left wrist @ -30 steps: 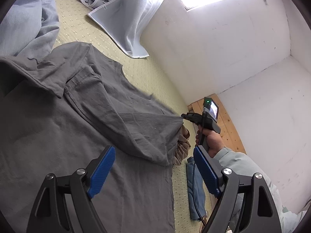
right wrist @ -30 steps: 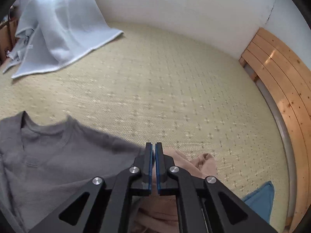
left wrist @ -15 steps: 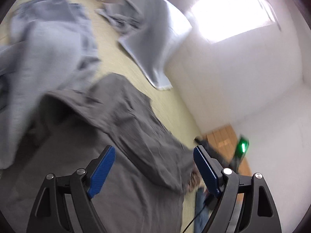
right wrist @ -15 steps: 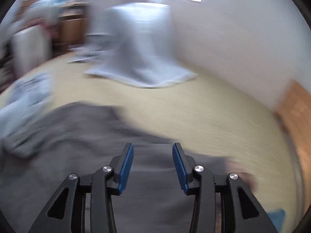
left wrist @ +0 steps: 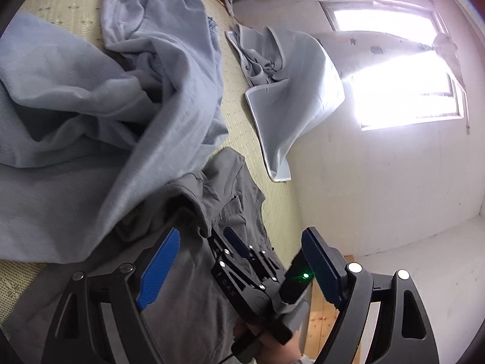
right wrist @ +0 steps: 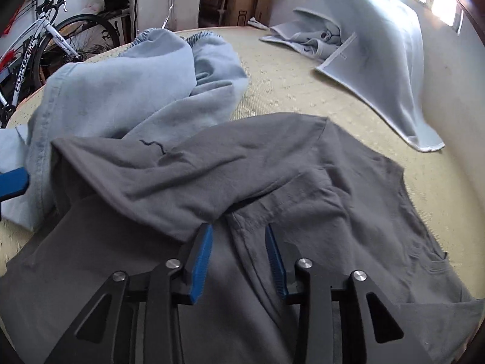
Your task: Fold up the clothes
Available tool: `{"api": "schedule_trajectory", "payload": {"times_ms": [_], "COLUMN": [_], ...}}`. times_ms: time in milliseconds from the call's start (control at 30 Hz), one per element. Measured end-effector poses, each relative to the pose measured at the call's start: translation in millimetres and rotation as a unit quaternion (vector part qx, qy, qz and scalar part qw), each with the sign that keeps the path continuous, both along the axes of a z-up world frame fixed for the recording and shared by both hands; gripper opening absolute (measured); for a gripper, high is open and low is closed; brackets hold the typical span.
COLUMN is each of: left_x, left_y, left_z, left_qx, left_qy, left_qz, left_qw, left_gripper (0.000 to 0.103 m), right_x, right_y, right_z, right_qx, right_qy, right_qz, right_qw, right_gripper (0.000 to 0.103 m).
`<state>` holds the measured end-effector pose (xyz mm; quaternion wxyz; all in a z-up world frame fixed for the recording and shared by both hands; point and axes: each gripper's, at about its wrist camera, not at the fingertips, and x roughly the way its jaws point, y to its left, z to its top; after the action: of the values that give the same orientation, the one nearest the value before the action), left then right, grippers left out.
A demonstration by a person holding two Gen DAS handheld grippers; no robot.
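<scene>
Creased grey shirt (right wrist: 303, 182), right hand-held gripper (right wrist: 239, 257) closing, ungripped, left hand-held gripper (left wrist: 239, 270) released

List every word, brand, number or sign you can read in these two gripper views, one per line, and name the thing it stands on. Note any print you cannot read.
"FOREVER", partly blurred, on the frame of the bicycle at the far left of the right wrist view.
Pale lettering on the right gripper body in the left wrist view: too small to read.
Cardboard boxes: no readable print.

Both claws: black skeletal arms, silver screws, ribbed blue pads (right wrist: 202, 261); green light (left wrist: 305, 275) on right claw (left wrist: 239, 244)
</scene>
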<state>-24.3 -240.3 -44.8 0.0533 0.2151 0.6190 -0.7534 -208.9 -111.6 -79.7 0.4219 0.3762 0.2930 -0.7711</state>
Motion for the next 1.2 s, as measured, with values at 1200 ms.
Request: {"api": "schedule_trajectory", "payload": {"times_ms": [1200], "left_x": [16], "left_y": [-19], "left_z": [-2], "left_qx": [0.034], "left_qy": [0.009], "left_qz": [0.018], "left_qw": [0.9992], "left_gripper": [0.086], "right_x": [72], "right_y": [4], "right_z": [15], "right_qx": [0.014], "right_qy": [-0.114], "right_qz": [0.114], "right_qw": [0.987], "right_gripper": [0.007]}}
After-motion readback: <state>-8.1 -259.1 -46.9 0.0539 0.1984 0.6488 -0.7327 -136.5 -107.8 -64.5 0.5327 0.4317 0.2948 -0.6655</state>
